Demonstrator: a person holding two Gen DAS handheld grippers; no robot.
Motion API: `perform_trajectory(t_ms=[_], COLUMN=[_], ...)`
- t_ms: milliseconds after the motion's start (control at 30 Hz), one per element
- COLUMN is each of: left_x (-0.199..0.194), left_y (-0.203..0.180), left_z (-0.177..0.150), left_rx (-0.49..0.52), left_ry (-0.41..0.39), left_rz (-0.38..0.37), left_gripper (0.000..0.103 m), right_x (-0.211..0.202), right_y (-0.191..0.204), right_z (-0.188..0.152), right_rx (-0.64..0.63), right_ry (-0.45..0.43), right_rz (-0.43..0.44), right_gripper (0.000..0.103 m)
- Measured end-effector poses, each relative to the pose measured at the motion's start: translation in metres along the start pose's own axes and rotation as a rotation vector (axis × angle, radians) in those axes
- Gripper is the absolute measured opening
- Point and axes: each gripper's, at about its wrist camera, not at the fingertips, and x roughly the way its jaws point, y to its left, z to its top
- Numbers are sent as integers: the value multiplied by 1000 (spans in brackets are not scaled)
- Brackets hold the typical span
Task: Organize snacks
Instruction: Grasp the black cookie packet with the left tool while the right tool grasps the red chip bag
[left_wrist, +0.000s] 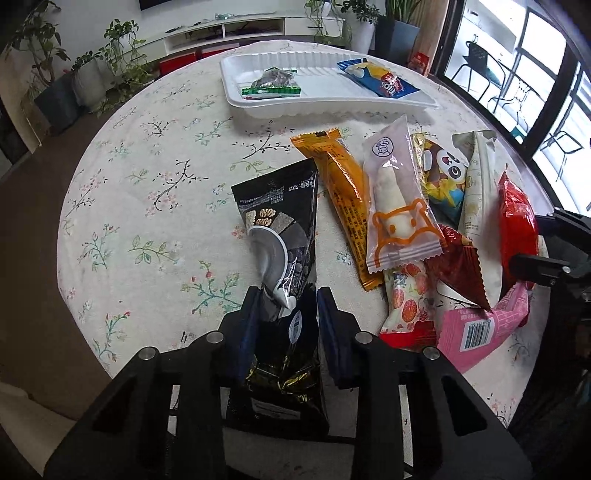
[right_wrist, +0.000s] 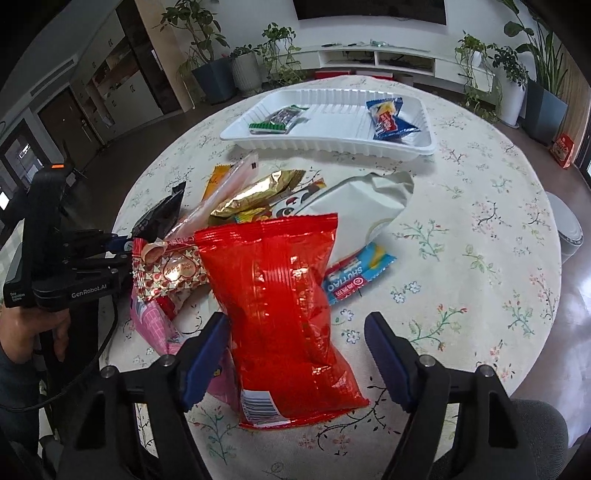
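Floral tablecloth (left_wrist: 147, 184), white tray (left_wrist: 236, 92), left fingers (left_wrist: 249, 314) pinching black packet (left_wrist: 280, 229), right fingers (right_wrist: 207, 354) apart astride red bag (right_wrist: 280, 295).

Round table under a floral cloth (left_wrist: 155, 155): ribbed white plastic tray (left_wrist: 332, 105) at the far side, holding a green-edged clear packet (left_wrist: 271, 83) at its left end and a blue wrapped biscuit (left_wrist: 380, 79) at its right. Nearer, a heap: black foil pouch (left_wrist: 280, 229) leftmost, orange bar wrapper (left_wrist: 340, 188) beside it, clear bun packet (left_wrist: 395, 199) overlapping that, red crisp bag (right_wrist: 280, 295) rightmost.
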Motion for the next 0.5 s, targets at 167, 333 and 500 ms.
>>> perform_trajectory(t_ms=[167, 333, 500], left_x=[-2, -4, -6], left_y=[3, 9, 12], left_z=[-3, -5, -6], left_rx=[-11, -38, -58], left_ry=[-11, -26, -31], left_rz=[-13, -39, -66], left_gripper=[28, 25, 25], right_x=[5, -3, -11], right_y=[1, -9, -12], right_z=[-3, -6, -9], right_rx=[3, 49, 65], right_ry=[18, 4, -13], right_rz=[36, 86, 103], right_gripper=[57, 34, 30])
